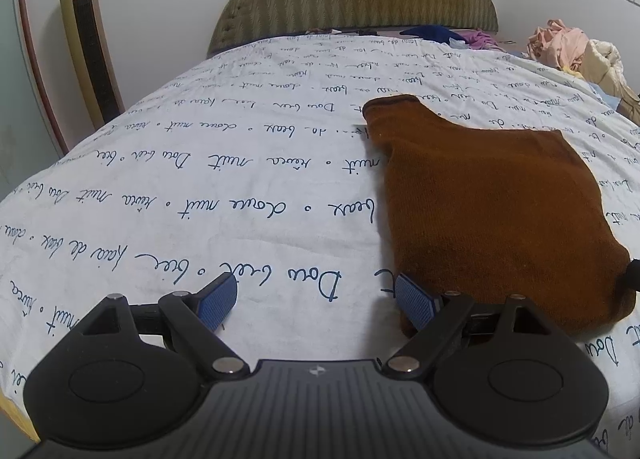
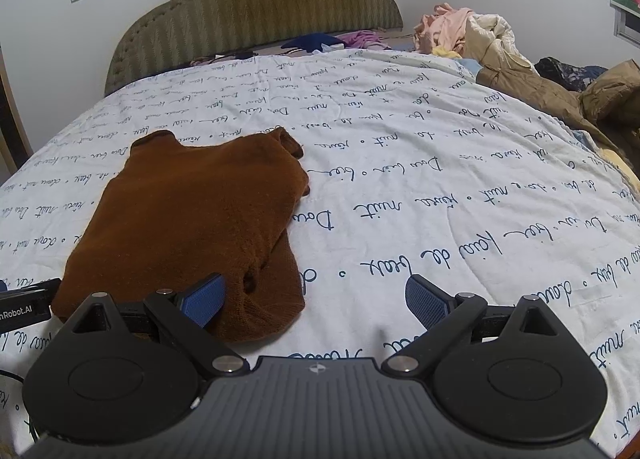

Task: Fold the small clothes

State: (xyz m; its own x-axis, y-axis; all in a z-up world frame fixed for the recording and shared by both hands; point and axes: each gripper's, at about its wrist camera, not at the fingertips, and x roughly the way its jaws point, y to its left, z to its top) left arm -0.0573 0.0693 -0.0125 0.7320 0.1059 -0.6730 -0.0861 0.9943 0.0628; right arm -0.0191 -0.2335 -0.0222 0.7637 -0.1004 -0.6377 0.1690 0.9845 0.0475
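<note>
- Your left gripper (image 1: 316,301) has its jaws released, the right pad at the sweater's (image 1: 480,195) near left corner.
- Your right gripper (image 2: 314,299) is released too, left pad over the hem.
- The sweater lies center-left on the quilt (image 2: 440,163) in the right view.

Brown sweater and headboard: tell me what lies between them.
Only bare printed bedsheet from the brown sweater back to the headboard, until some dark and purple clothes at the headboard's foot; the right wrist view shows it.
</note>
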